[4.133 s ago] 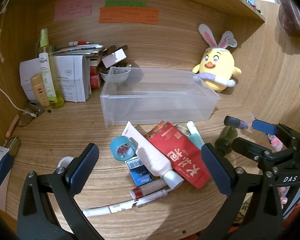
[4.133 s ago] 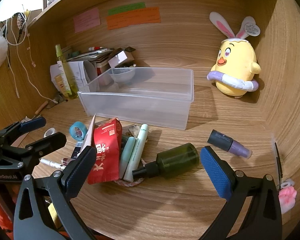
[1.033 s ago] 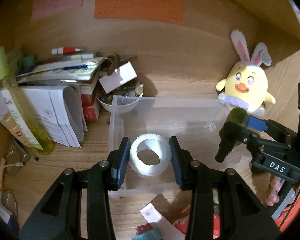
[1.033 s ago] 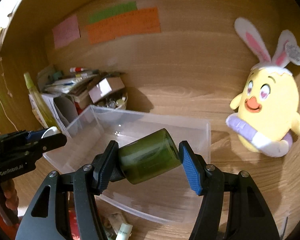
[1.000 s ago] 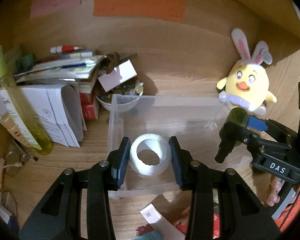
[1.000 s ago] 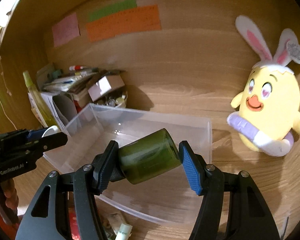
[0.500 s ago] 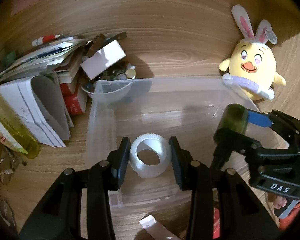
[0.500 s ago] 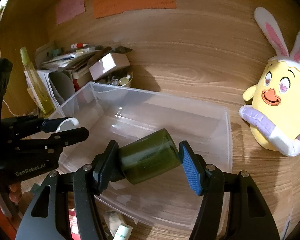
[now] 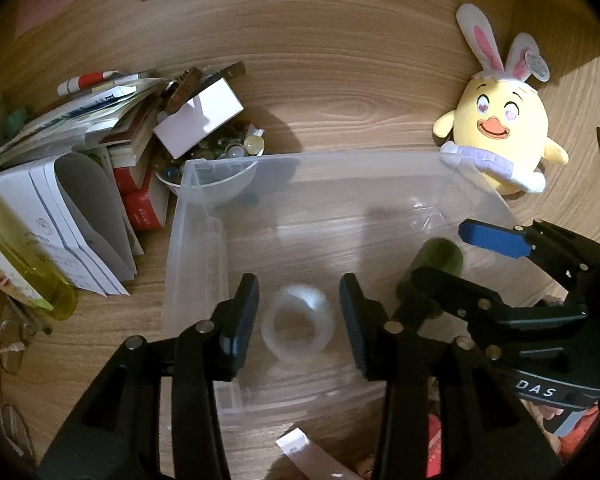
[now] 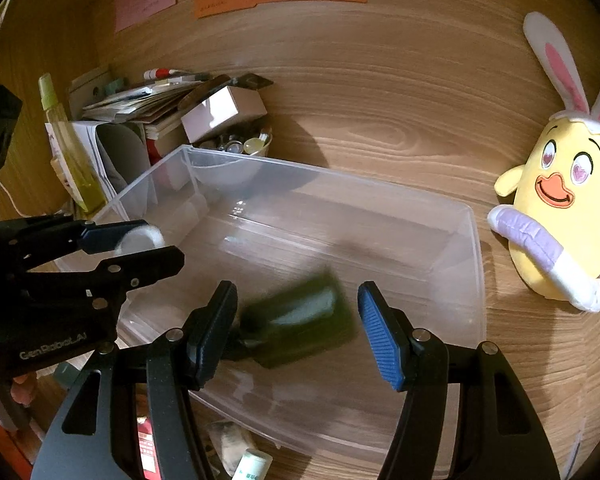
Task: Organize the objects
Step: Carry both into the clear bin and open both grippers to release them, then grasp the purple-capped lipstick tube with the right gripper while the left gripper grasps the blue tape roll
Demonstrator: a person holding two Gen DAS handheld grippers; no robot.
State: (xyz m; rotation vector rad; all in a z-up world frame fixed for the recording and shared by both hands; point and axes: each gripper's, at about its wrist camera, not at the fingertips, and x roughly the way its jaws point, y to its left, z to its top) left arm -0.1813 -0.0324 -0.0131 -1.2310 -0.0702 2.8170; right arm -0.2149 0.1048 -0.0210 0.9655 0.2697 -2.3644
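Note:
A clear plastic bin (image 9: 204,240) stands on the wooden desk; it also shows in the right wrist view (image 10: 474,280). My left gripper (image 9: 299,318) is open over its near left part. A white tape roll (image 9: 298,326) is blurred between the fingers, free of the pads. My right gripper (image 10: 296,318) is open over the bin's near right part. A dark green bottle (image 10: 300,326) is blurred between its fingers, free of the pads. The bottle also shows in the left wrist view (image 9: 440,256).
A yellow chick plush (image 9: 500,136) sits right of the bin. A bowl of small items (image 9: 220,160), stacked booklets (image 9: 80,120) and a yellow spray bottle (image 9: 24,264) crowd the left. A white tube (image 9: 312,456) and red packet (image 10: 146,456) lie in front.
Both grippers have opened over the bin. The tape roll and the green bottle have left the pads and drop into the bin. Both grippers have moved forward and lower over it.

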